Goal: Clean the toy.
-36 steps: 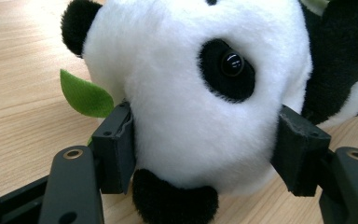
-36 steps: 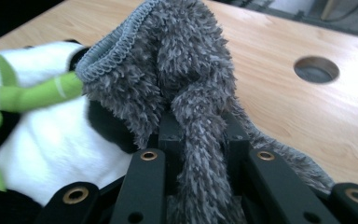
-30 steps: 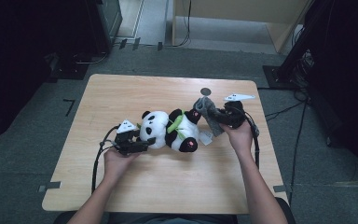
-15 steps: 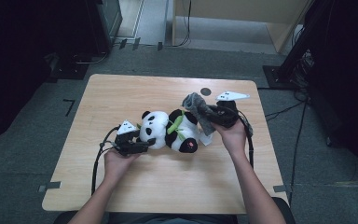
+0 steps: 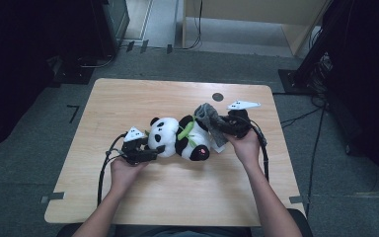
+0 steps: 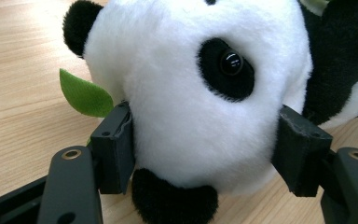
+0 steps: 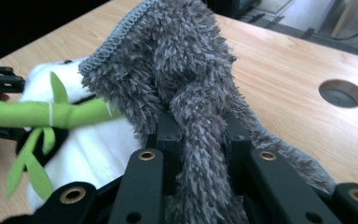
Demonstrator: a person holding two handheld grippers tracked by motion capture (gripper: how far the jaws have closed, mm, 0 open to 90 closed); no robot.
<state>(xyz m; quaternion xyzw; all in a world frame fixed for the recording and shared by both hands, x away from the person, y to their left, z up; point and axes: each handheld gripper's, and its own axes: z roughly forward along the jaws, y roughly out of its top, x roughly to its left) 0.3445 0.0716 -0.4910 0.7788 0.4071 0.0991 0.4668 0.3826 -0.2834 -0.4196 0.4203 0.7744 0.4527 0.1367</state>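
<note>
Panda (image 5: 180, 139) lies between both grippers: left gripper (image 6: 200, 154) clamps its head (pads pressed into the fur), right gripper (image 7: 200, 140) pinches a grey cloth (image 7: 186, 79) by its body.

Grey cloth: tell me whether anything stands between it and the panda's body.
Nothing visible does. The right gripper is shut on the grey cloth, which hangs right at the panda; the green bamboo lies on the belly just beside it.
</note>
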